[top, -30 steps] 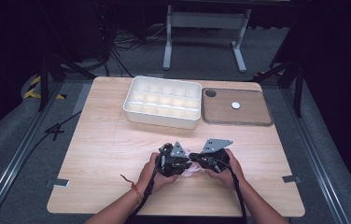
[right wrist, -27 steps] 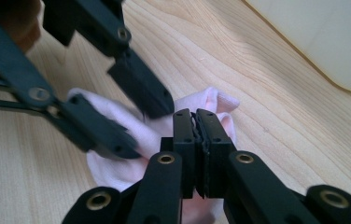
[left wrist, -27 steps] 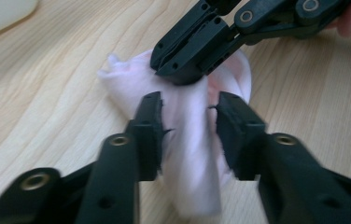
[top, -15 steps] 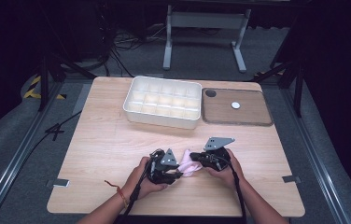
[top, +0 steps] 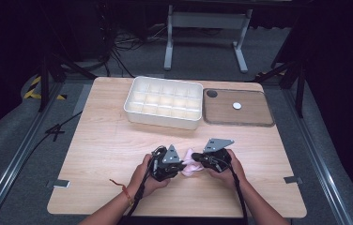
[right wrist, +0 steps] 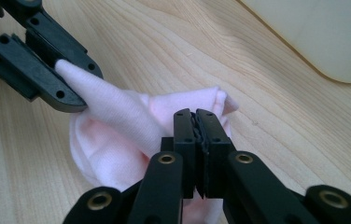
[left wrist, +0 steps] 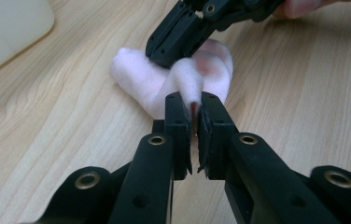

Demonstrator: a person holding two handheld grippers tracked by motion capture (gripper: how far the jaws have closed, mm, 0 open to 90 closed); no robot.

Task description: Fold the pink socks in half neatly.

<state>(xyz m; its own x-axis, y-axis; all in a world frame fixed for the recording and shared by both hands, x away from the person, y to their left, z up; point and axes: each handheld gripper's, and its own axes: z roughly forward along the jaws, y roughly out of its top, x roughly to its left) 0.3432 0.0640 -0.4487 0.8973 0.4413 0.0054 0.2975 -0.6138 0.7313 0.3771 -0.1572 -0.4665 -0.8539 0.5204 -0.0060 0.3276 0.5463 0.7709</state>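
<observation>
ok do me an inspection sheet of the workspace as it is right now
surface: light wooden table, bare around the work.
job's things: small pink cloth on the table near the front edge, bunched, between the two tongs.
clutter: white compartment tray at the back, cells look empty; brown flat tray beside it with a white disc and a dark round piece.
grippers: left tongs have just been closing and pinch a fold of the cloth; right tongs shut on another part of it.
cables: a black cable trails from the right tongs along the forearm; more lie on the floor.
surroundings: grey floor, metal stand behind, dark backdrop.
</observation>
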